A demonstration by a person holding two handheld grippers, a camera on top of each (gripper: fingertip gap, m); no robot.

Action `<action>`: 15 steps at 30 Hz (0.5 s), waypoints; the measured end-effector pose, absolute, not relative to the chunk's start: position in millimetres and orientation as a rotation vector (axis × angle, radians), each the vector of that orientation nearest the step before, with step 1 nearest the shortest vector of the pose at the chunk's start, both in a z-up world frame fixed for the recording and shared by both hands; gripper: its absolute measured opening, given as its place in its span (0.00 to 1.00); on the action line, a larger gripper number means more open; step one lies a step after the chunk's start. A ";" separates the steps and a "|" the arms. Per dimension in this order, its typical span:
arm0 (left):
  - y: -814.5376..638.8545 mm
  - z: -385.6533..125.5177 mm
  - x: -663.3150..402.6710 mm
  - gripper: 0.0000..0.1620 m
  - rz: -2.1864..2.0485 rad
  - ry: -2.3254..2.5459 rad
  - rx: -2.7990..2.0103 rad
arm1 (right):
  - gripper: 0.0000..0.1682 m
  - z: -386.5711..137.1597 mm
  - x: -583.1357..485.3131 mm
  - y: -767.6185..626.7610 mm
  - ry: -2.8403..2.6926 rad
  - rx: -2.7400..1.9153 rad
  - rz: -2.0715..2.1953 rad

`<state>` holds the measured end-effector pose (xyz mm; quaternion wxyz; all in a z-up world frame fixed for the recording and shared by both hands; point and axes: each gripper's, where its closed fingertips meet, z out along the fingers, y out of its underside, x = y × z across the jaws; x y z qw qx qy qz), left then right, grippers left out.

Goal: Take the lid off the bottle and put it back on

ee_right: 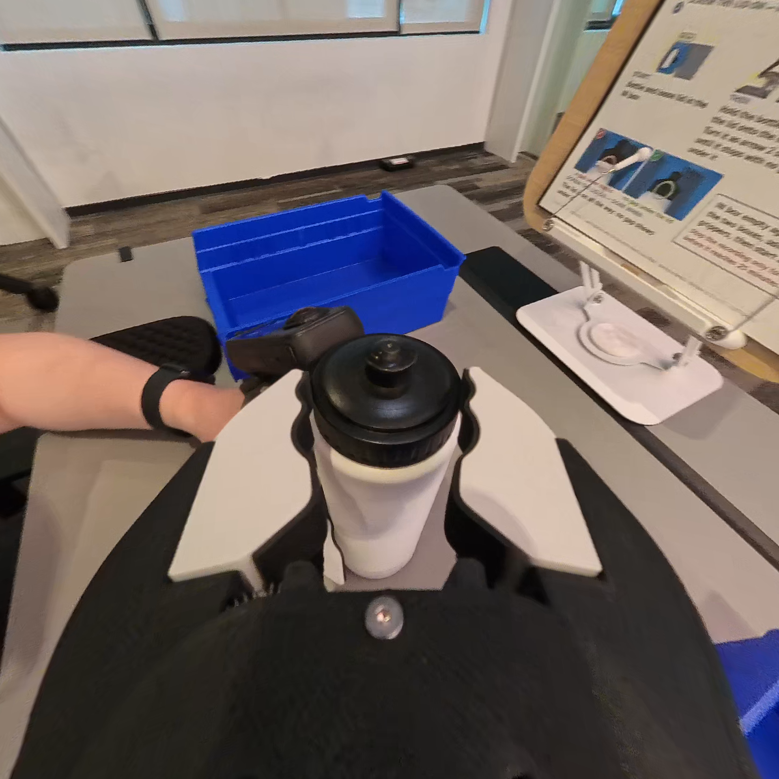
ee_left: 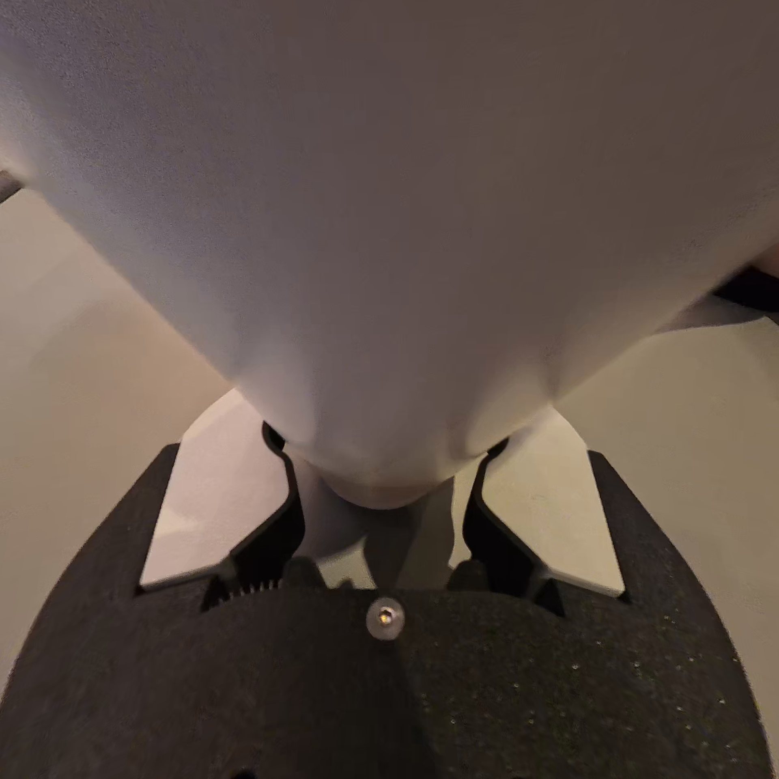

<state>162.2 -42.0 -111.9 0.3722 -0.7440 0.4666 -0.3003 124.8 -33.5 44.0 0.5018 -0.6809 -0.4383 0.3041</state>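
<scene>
A white bottle (ee_right: 375,506) with a black screw lid (ee_right: 385,404) stands upright between the jaws of my right gripper (ee_right: 385,400). Its pads press on both sides of the lid, which sits on the bottle's neck. In the left wrist view the white bottle (ee_left: 379,210) fills most of the frame. My left gripper (ee_left: 385,447) is shut on the bottle's body, which dents in at the pads. The left gripper's black body (ee_right: 295,337) shows behind the bottle in the right wrist view, held by a person's hand.
An open blue bin (ee_right: 421,295) sits on the grey table (ee_right: 105,484) behind the bottle. A white stand base (ee_right: 624,371) and a tilted instruction board (ee_right: 674,147) are at the right. A person's forearm (ee_right: 84,379) reaches in from the left. Another blue edge (ee_right: 754,683) shows at the bottom right.
</scene>
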 end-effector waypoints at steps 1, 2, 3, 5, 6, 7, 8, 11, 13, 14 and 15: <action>-41.5 -111.7 161.7 0.59 -0.770 1.189 -1.909 | 0.41 44.1 124.0 -33.6 -1.060 -1.642 0.711; -41.9 -111.6 161.5 0.59 -0.771 1.194 -1.900 | 0.41 43.9 123.5 -34.8 -1.078 -1.636 0.703; -42.5 -111.8 161.4 0.59 -0.772 1.205 -1.894 | 0.41 43.6 124.1 -36.2 -1.107 -1.628 0.707; -46.3 -111.2 162.1 0.59 -0.807 1.239 -1.872 | 0.41 43.4 126.5 -40.5 -1.181 -1.596 0.761; -49.5 -110.5 163.5 0.59 -0.841 1.258 -1.849 | 0.41 43.6 128.1 -42.8 -1.213 -1.580 0.814; -50.5 -110.2 163.6 0.59 -0.852 1.269 -1.835 | 0.42 43.4 129.9 -44.5 -1.235 -1.565 0.873; -53.5 -110.2 164.2 0.59 -0.868 1.297 -1.819 | 0.44 43.1 131.4 -45.6 -1.249 -1.551 0.930; -61.1 -111.5 166.3 0.59 -0.855 1.385 -1.764 | 0.44 38.9 130.6 -59.0 -1.339 -1.494 1.101; -62.1 -112.5 166.9 0.59 -0.831 1.400 -1.761 | 0.43 37.7 129.4 -61.3 -1.363 -1.470 1.102; -61.3 -112.5 166.7 0.59 -0.824 1.394 -1.766 | 0.43 37.2 129.7 -60.7 -1.368 -1.478 1.080; -60.0 -112.7 166.7 0.59 -0.811 1.385 -1.774 | 0.43 36.7 130.4 -59.1 -1.363 -1.500 1.056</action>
